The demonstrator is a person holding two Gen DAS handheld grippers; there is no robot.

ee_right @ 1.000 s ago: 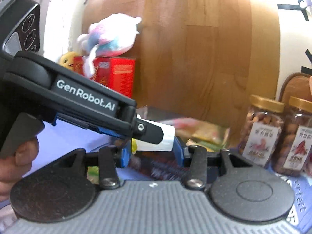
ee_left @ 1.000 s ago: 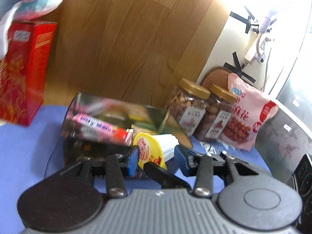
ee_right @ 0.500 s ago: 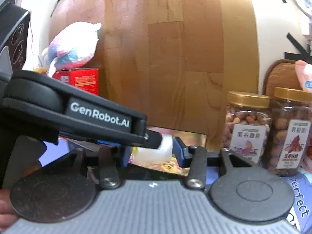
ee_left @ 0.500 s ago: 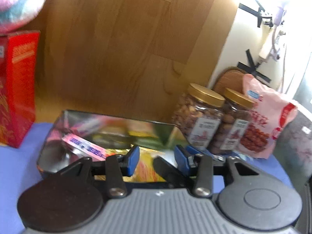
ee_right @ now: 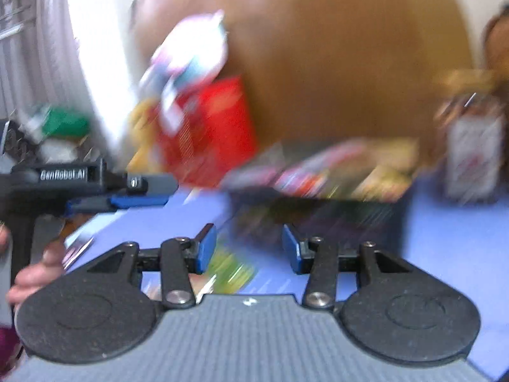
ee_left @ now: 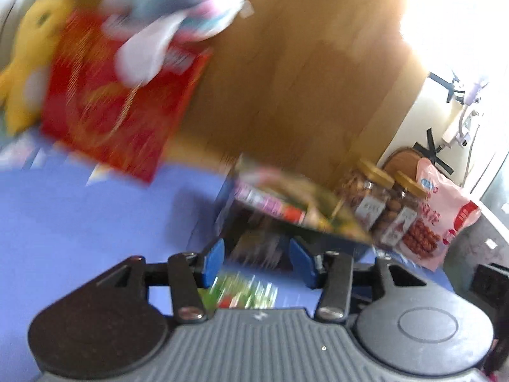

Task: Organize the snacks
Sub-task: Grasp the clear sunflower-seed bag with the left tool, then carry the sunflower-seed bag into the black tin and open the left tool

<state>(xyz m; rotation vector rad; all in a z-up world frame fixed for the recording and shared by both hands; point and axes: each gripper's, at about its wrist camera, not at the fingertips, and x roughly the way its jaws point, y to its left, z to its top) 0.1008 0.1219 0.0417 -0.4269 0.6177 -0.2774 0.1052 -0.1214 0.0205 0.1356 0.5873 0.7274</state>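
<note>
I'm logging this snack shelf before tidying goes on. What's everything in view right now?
Tin: one, dark, full of snack packs, on the blue mat.
Nut jars: two, gold lids, right of the tin.
Pink bag: one, beside the jars.
Red box: one, back left.
Plush toy: one, pink and white, on the box.
Yellow toy: one, left of the box.
Green packet: one, on the mat, near the claws.
Mat: one, blue.
Left claw: open, empty, just been opening.
Right claw: open, empty.
Hand: holding the left claw.
</note>
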